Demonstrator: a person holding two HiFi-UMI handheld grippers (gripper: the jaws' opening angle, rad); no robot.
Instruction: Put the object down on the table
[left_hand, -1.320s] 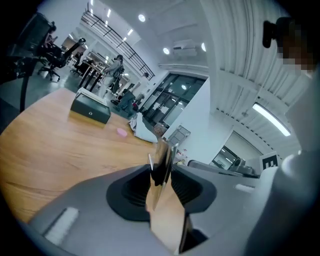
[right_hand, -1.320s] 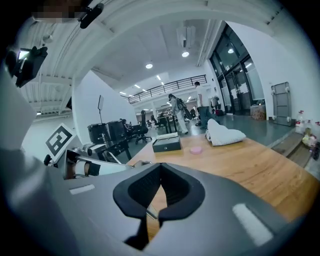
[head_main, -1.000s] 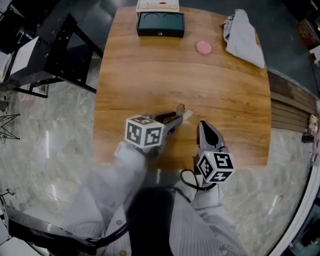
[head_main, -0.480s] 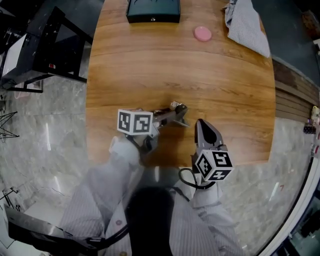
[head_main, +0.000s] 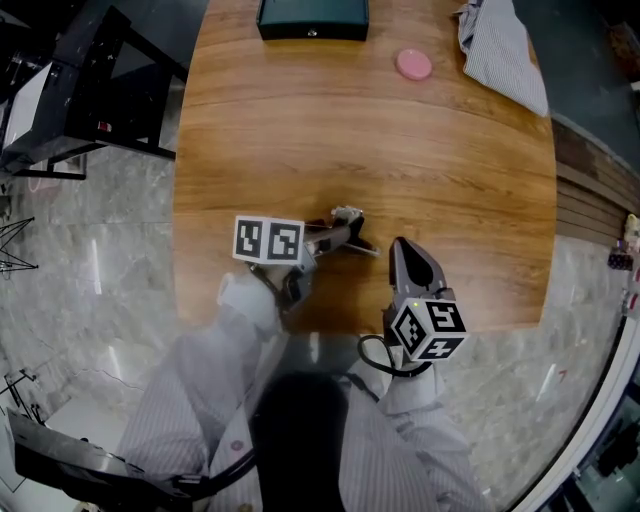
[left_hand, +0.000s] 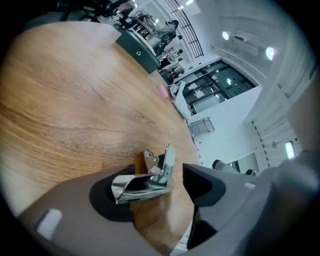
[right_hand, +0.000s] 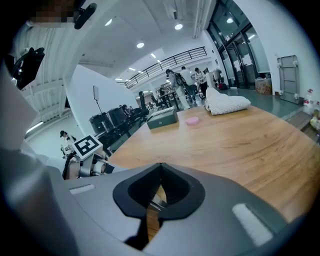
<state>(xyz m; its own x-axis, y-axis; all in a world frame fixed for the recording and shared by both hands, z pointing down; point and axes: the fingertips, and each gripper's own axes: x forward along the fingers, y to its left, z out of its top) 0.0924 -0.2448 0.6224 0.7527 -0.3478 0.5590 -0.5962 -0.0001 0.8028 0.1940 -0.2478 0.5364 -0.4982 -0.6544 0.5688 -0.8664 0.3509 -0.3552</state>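
Observation:
A small shiny metal clip (left_hand: 148, 179) of folded sheet rests low over the wooden table (head_main: 400, 140), between the jaws of my left gripper (left_hand: 177, 172). Those jaws are opening: the clip leans against one jaw, and a gap shows between it and the other. In the head view the clip (head_main: 347, 214) pokes out past the left gripper (head_main: 345, 232) near the table's front edge. My right gripper (head_main: 403, 252) lies just to the right of it, shut and holding nothing, its jaws (right_hand: 160, 167) meeting at the tips.
At the table's far side are a dark green box (head_main: 312, 18), a pink disc (head_main: 413, 64) and a striped cloth (head_main: 505, 50). A black frame (head_main: 80, 90) stands on the marble floor to the left. The table's front edge runs just under both grippers.
The left gripper's jaws have parted around the metal clip, and that gripper has shifted a little to the left. The right gripper has stayed put.

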